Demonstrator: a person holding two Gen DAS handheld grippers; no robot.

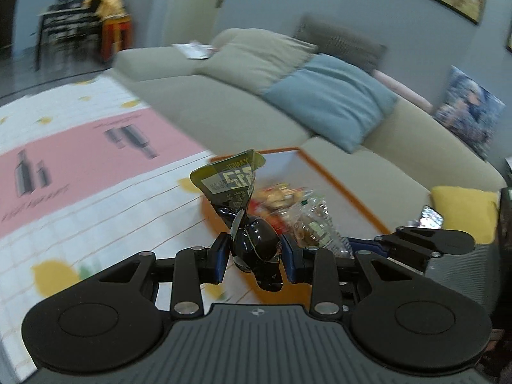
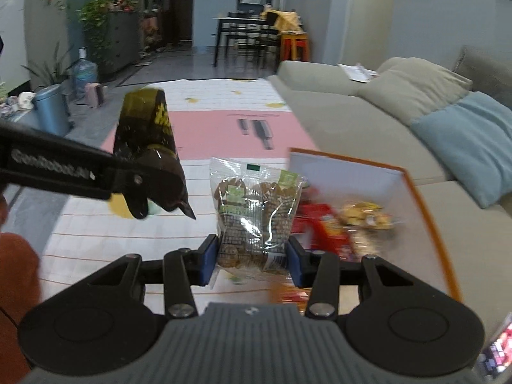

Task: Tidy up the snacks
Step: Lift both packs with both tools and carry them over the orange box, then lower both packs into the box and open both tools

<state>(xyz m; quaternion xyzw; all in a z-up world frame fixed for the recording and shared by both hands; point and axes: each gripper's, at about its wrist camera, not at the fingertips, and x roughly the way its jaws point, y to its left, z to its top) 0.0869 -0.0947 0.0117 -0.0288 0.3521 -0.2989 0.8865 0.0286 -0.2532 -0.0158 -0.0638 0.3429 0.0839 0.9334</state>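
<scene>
My left gripper (image 1: 255, 254) is shut on a dark snack packet (image 1: 246, 217) with a yellow-green top, held up in the air. The same packet (image 2: 150, 156) and the left gripper (image 2: 140, 188) show at the left of the right wrist view. My right gripper (image 2: 252, 259) is shut on a clear bag of brown biscuits (image 2: 256, 211), also lifted; that bag (image 1: 315, 224) and the right gripper (image 1: 377, 249) appear at the right of the left wrist view. Below lies an orange-rimmed box (image 2: 425, 211) holding a red pack (image 2: 323, 230) and a yellow-wrapped snack (image 2: 364, 212).
A beige sofa (image 1: 224, 102) with a blue cushion (image 1: 332, 102) and a yellow cushion (image 1: 464, 211) runs along the right. A pink and white play mat (image 2: 204, 124) covers the floor. A phone (image 1: 430, 217) lies beside the yellow cushion. A dining table (image 2: 246, 28) stands far back.
</scene>
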